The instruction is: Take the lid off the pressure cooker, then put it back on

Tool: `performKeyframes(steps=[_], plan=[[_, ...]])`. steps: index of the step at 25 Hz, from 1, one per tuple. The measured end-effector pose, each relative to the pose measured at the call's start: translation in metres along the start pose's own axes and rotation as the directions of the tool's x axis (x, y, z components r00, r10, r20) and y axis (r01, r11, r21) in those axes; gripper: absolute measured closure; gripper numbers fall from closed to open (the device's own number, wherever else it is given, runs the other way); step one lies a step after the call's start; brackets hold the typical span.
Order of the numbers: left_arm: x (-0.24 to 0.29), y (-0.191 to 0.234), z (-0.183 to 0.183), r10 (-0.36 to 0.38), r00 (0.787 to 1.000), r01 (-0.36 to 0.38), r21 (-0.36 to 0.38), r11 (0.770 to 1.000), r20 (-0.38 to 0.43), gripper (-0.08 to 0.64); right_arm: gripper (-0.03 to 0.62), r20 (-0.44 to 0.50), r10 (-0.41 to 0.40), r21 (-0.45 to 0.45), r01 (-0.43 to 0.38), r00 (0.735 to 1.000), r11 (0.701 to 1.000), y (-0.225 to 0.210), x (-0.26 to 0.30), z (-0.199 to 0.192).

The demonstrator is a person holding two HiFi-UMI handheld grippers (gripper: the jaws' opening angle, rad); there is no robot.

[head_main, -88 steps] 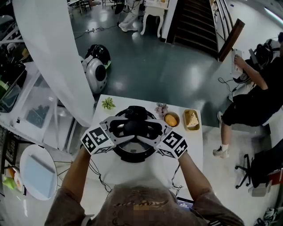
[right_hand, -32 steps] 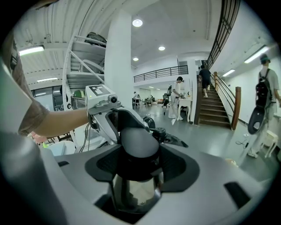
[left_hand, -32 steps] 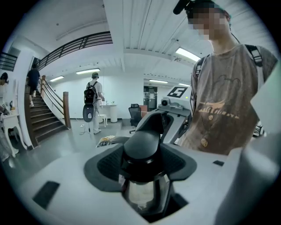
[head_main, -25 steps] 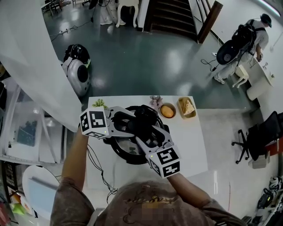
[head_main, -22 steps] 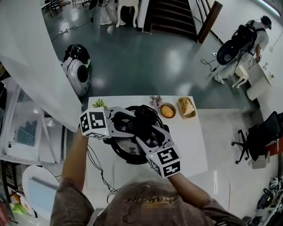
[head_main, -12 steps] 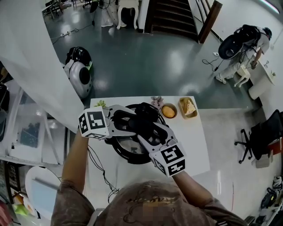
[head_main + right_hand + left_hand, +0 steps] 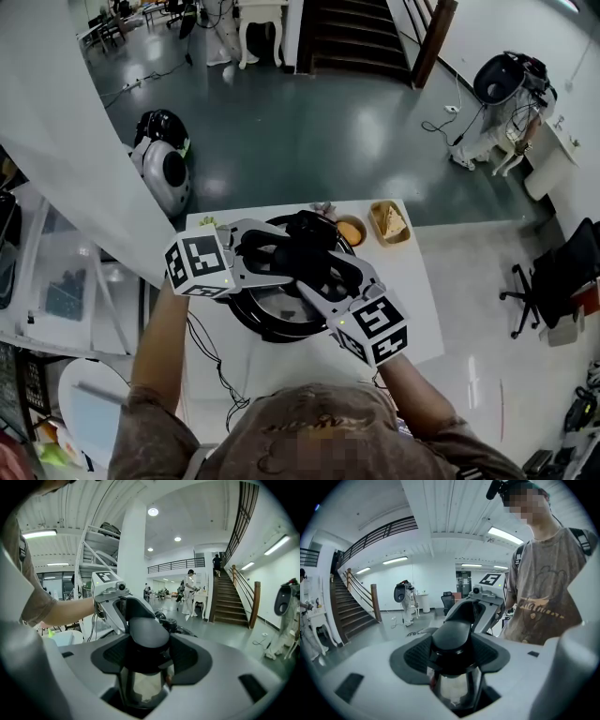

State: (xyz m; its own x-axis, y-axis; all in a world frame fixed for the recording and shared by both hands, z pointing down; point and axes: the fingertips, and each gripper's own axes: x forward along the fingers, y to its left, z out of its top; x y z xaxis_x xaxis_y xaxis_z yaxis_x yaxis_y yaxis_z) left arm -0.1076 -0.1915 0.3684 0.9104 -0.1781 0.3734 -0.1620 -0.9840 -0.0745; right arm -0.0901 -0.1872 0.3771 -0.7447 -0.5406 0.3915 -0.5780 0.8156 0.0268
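Lid (image 7: 270, 306): steel, rigid, judged heavy and slick, best taken by its black side handles (image 7: 451, 639). The left gripper (image 7: 452, 654) and right gripper (image 7: 145, 660) are each clamped on one handle. The lid is held over the pressure cooker (image 7: 281, 336) on the white table (image 7: 412, 314). A bowl (image 7: 350, 232) and food tray (image 7: 387, 222) are set just behind.

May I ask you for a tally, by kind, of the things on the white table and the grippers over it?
Grippers: 2 (left gripper, right gripper)
Pressure cooker: 1
Lid: 1, gripped at its handle by both grippers
Food dishes: 2 (bowl, yellow tray)
Small ornaments: 2 (green plant, pinkish piece)
Total: 8
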Motion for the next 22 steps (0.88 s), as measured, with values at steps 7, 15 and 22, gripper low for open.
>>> performKeyframes(steps=[7,15,22], plan=[[0.002,-0.004,0.007,0.006,1.0,-0.006,0.026,1.0,0.01,0.295,0.328,0.019,-0.017,-0.021,0.017,1.0,1.0,0.0,-0.008,0.003],[0.039,-0.012,0.03,-0.012,1.0,0.011,0.049,0.999,0.021,0.295,0.328,0.026,-0.053,-0.028,0.054,0.998,0.998,-0.024,-0.045,-0.006],[0.11,-0.022,0.072,-0.022,1.0,0.021,0.061,0.998,0.02,0.295,0.328,0.035,-0.071,-0.026,0.072,0.997,0.997,-0.074,-0.11,-0.022]])
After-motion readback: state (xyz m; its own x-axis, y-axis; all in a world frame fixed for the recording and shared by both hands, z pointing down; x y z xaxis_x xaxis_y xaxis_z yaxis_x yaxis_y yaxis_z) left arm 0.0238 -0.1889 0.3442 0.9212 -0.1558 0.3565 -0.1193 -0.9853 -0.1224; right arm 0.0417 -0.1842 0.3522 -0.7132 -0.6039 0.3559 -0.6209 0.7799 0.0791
